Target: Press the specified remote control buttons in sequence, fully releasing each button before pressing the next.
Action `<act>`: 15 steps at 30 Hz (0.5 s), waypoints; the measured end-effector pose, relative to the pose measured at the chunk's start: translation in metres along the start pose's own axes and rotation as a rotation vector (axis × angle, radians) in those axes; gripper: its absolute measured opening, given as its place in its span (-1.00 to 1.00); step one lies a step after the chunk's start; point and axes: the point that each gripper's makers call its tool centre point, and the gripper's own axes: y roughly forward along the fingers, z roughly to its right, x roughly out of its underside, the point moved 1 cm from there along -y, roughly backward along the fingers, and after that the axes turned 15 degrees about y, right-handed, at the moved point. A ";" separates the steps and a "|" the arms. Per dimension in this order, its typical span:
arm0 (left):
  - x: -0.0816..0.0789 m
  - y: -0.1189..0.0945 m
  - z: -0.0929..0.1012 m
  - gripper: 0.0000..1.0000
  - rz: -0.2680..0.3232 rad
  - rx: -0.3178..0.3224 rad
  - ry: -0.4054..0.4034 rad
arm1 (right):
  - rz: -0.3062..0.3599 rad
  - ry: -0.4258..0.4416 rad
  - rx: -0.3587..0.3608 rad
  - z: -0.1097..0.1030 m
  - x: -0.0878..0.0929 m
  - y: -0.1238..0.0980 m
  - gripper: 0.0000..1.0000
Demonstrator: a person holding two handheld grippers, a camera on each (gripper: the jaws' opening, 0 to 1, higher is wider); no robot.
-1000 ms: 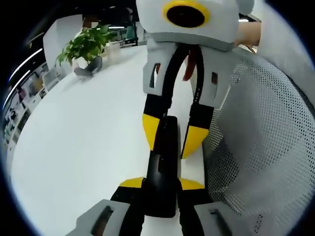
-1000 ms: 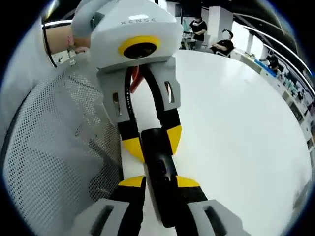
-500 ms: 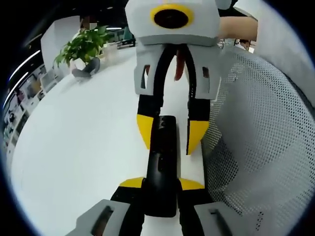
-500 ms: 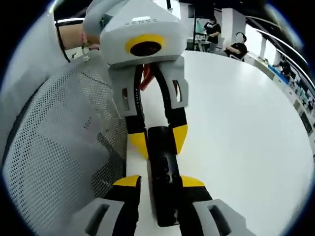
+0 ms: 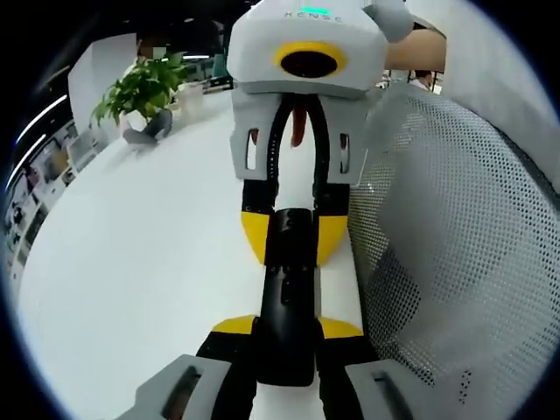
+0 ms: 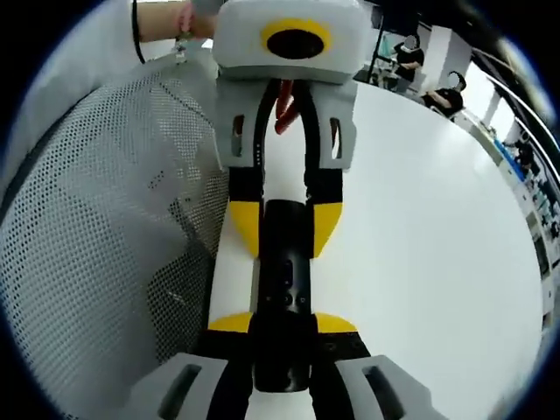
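Observation:
A long black remote [image 5: 287, 289] lies lengthwise over the white table [image 5: 140, 262], held at both ends. In the left gripper view my left gripper [image 5: 286, 328] is shut on its near end, yellow tips against both sides. From the top of that view my right gripper [image 5: 290, 238] comes in, its yellow tips tight on the far end. In the right gripper view the remote [image 6: 284, 271] shows small buttons on its top face; my right gripper [image 6: 284, 324] clamps the near end and my left gripper [image 6: 284, 226] grips the far end.
Grey mesh fabric [image 5: 455, 245] runs close along one side of the remote, and in the right gripper view the mesh [image 6: 105, 219] is on the left. A potted plant [image 5: 144, 87] stands at the table's far end. Seated people [image 6: 451, 92] are beyond the table.
My right gripper's jaws, wider and offset before, have drawn in onto the remote's far end. Both grippers now line up straight along the remote.

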 end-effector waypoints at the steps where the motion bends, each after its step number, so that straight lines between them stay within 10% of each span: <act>1: 0.000 0.000 0.000 -0.50 0.006 -0.014 -0.017 | 0.003 0.005 0.002 0.001 0.001 0.000 -0.58; 15: -0.014 -0.021 -0.018 0.21 0.161 -0.203 -0.285 | 0.011 0.030 0.017 -0.001 0.000 0.001 -0.58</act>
